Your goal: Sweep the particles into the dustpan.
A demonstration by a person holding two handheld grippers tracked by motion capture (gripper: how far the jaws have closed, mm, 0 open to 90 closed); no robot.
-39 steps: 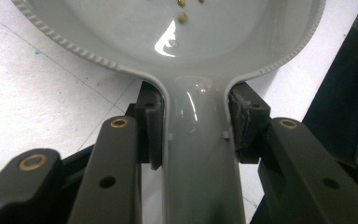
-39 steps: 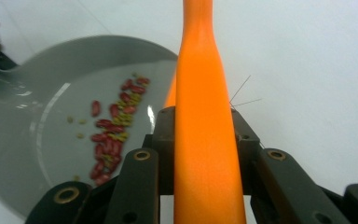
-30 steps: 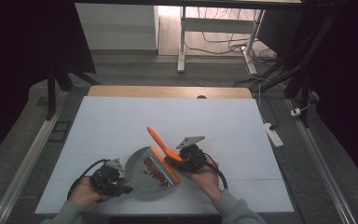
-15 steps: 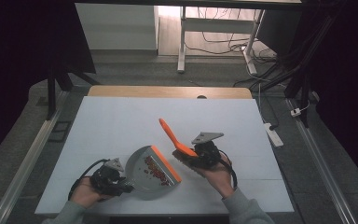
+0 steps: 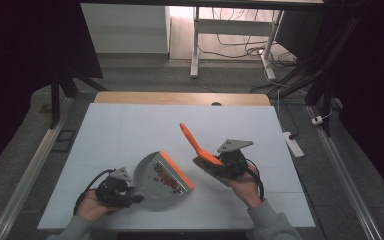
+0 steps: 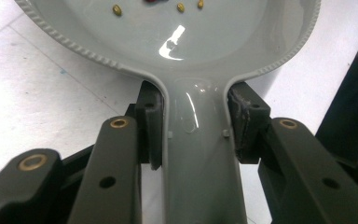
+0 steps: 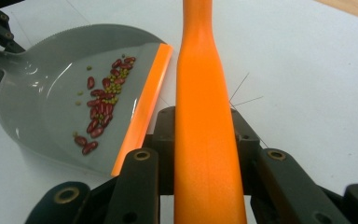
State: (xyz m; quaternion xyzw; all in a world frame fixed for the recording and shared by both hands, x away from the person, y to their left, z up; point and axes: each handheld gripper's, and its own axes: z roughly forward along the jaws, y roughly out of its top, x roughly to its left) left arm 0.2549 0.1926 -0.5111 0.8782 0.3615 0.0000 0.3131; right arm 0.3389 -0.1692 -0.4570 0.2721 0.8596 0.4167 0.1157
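On the white table (image 5: 130, 130), near its front edge, a grey dustpan (image 5: 152, 182) with an orange lip lies flat, and the left gripper (image 5: 116, 190) clamps its handle. Just to the right, clear of the pan, the right gripper (image 5: 230, 165) grips an orange brush (image 5: 200, 147) whose handle slants up and away toward the far side.

From above, the pan's contents read as a dark reddish patch. The right gripper view sorts them out: red beans (image 7: 98, 114) and small green ones (image 7: 114, 88) lie in a band just behind the orange lip, and a few thin bristles stick out beside the orange handle (image 7: 205, 116), which both pads squeeze. The left gripper view comes close enough to show the pan's ribbed rim, a few yellowish grains on its glossy floor, and the grey handle (image 6: 196, 154) pinched between the two pads, the right one frayed.

No writing or label can be read on anything.
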